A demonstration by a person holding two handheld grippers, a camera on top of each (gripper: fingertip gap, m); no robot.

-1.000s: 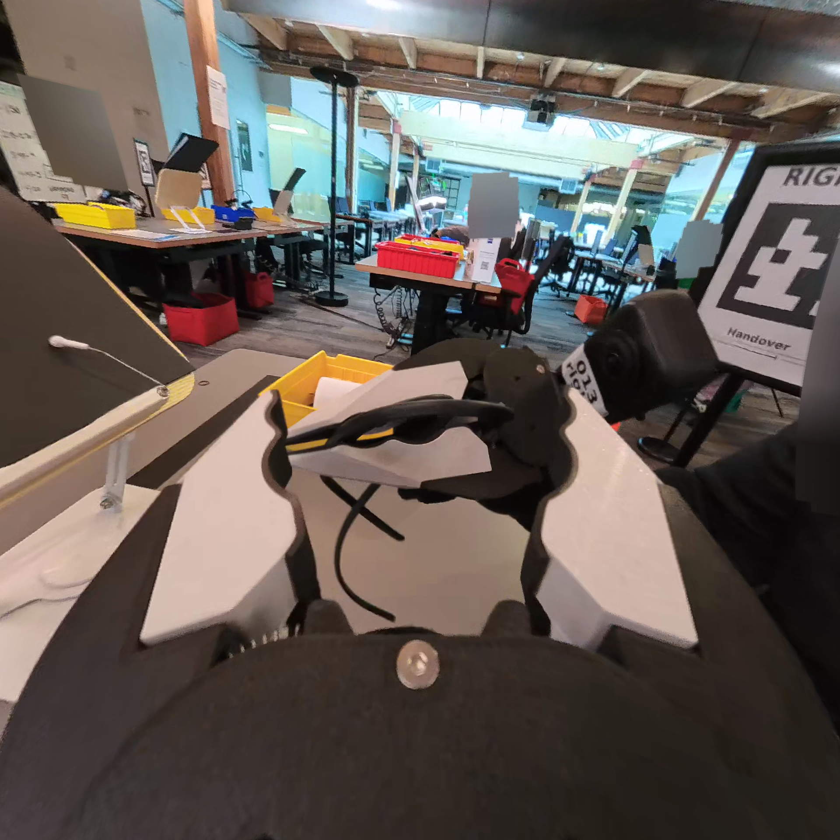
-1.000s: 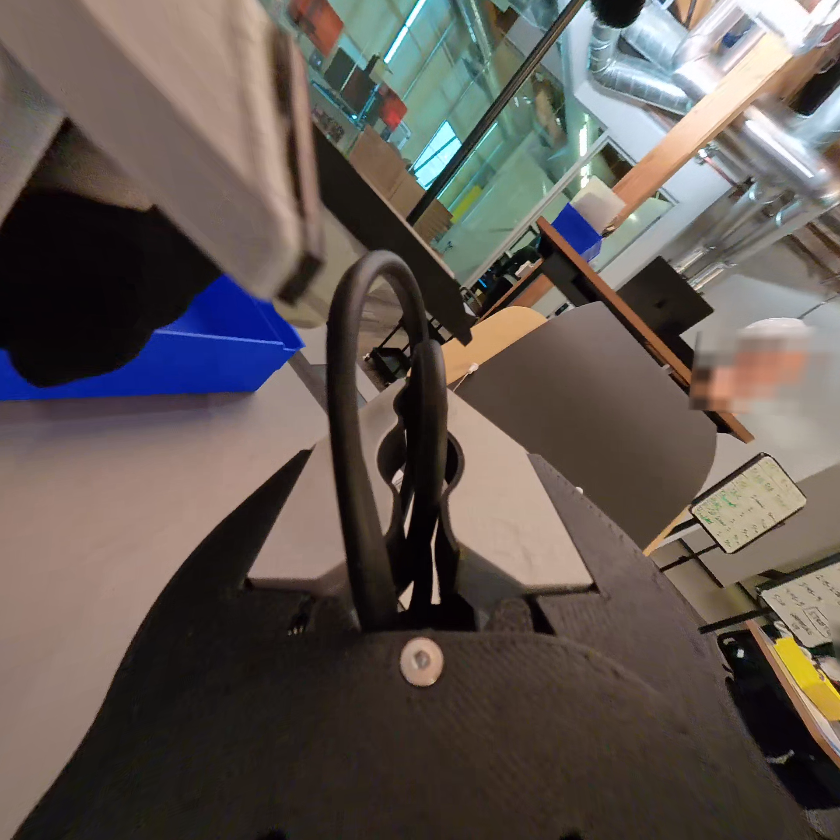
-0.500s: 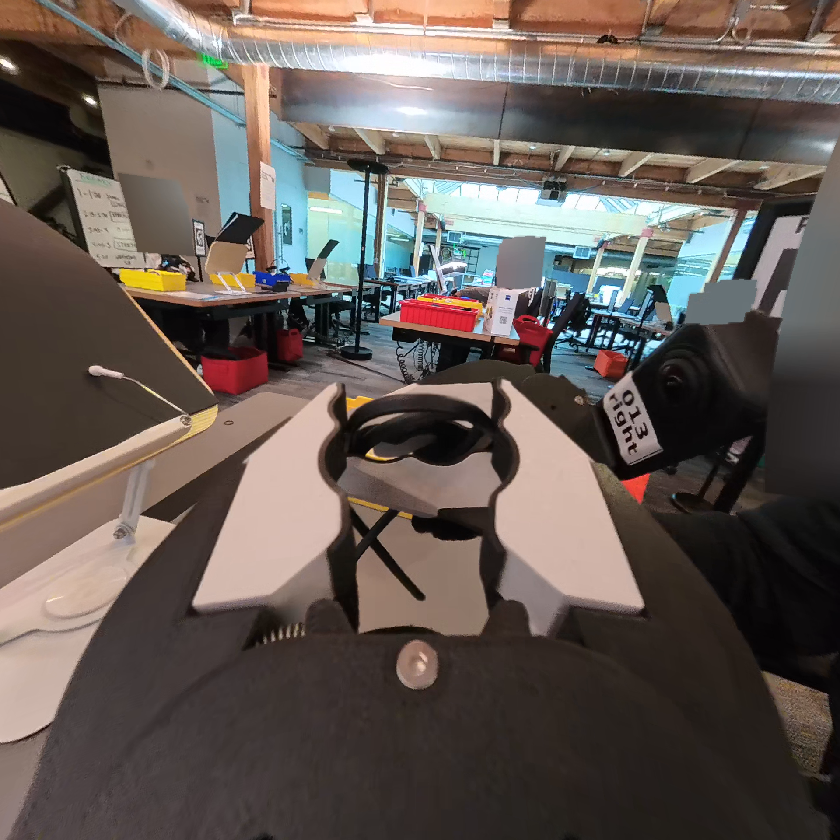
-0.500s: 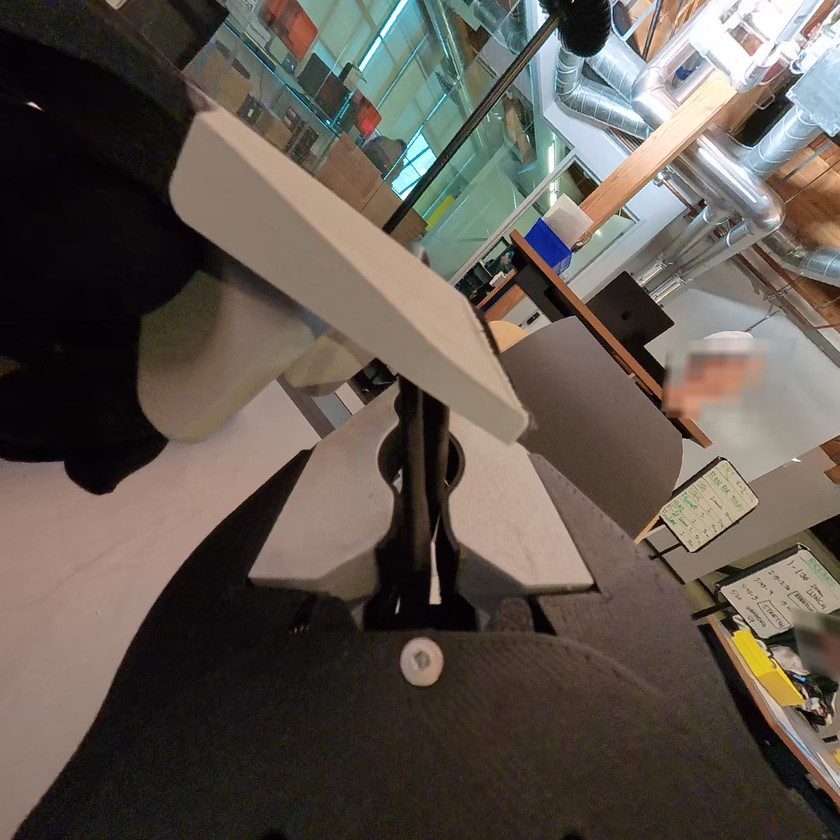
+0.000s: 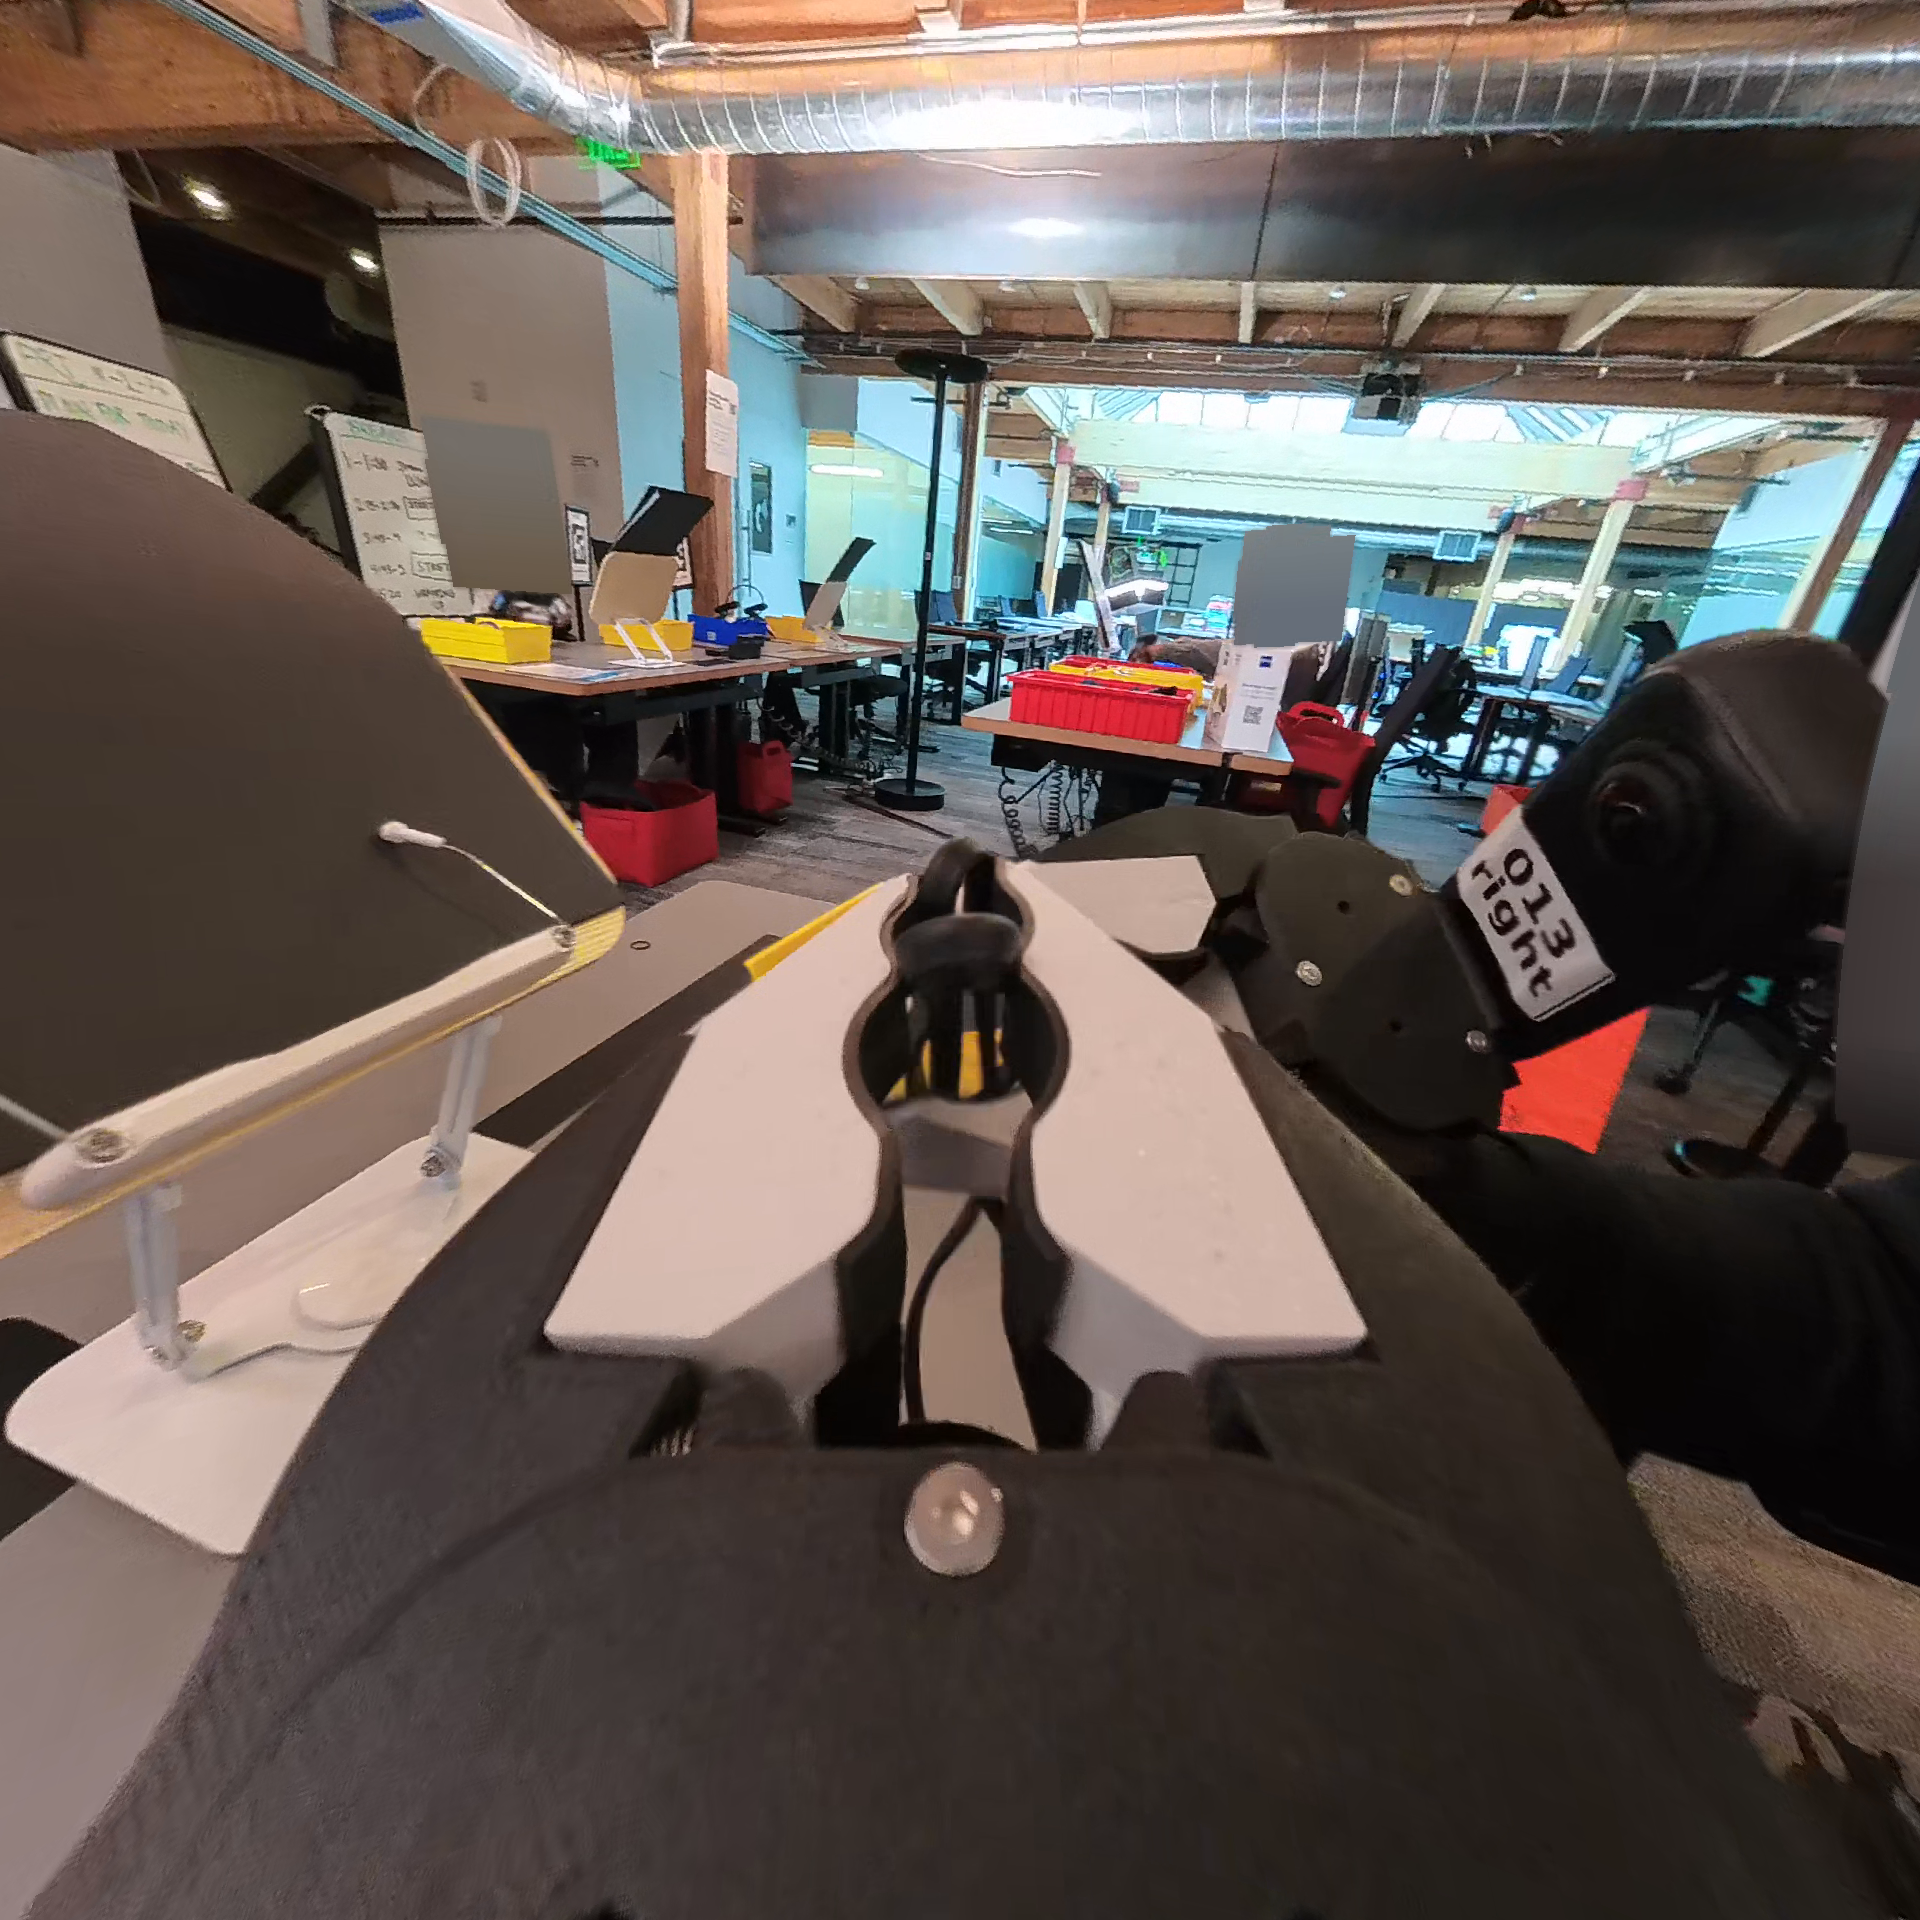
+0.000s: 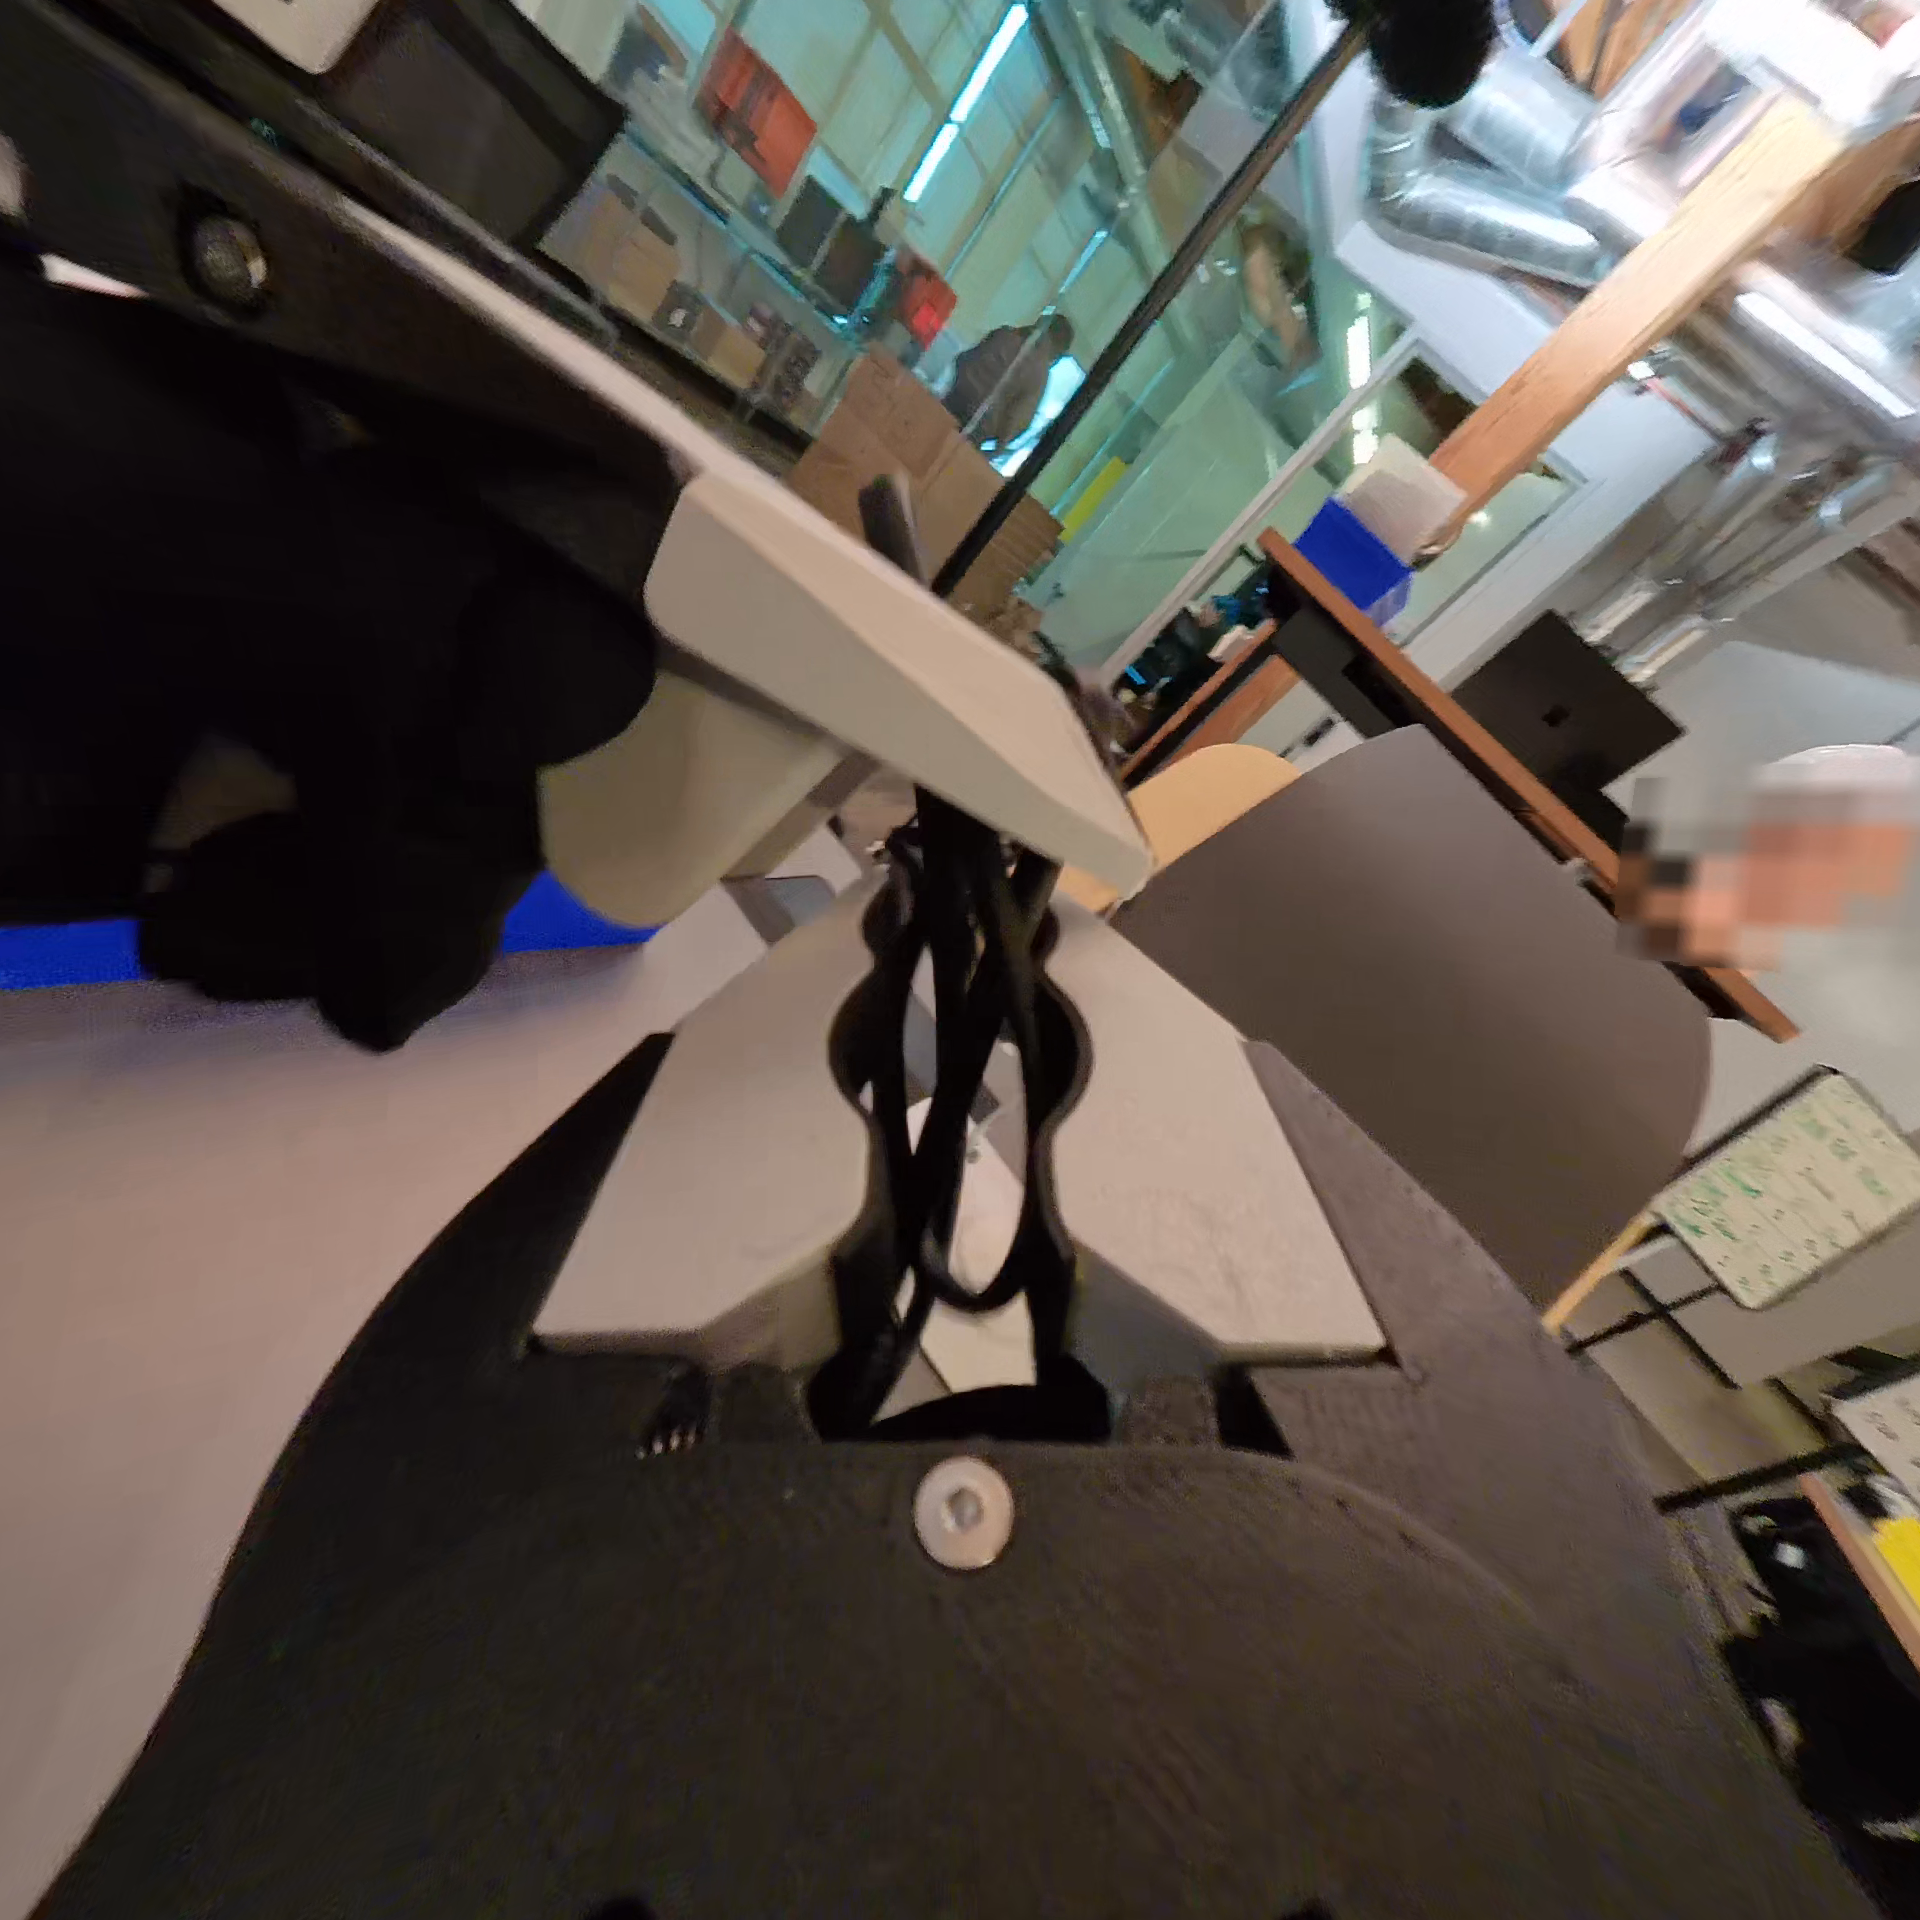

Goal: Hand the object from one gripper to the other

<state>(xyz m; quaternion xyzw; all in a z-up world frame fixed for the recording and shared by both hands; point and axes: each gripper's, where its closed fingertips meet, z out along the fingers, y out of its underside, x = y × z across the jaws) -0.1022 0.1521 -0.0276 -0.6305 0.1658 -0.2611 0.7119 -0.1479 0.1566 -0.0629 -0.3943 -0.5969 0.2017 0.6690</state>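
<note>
The object is a bundle of thin black cable [image 5: 954,935]. My left gripper [image 5: 956,883] is shut on its looped end, with the loop poking out above the white fingertips. The right gripper's black body [image 5: 1351,977] lies just behind and to the right. In the right wrist view the cable strands [image 6: 956,1039] hang loosely between the fingers of my right gripper [image 6: 961,914], which stand a little apart. A white finger of the left gripper [image 6: 883,665] crosses over the cable from the upper left. Both grippers are held above the grey table [image 6: 208,1143].
A black board on a white stand [image 5: 260,779] leans close at the left. A yellow bin [image 5: 800,933] lies behind the fingers. A blue bin [image 6: 62,951] sits on the table. A black-gloved hand [image 5: 1662,1299] holds the right gripper. Office desks stand far behind. The left gripper's tips are roughly 5 centimetres from the right gripper's.
My left gripper has closed onto the cable loop held out by the right gripper. The right gripper's fingers, tight on the cable before, have parted slightly.
</note>
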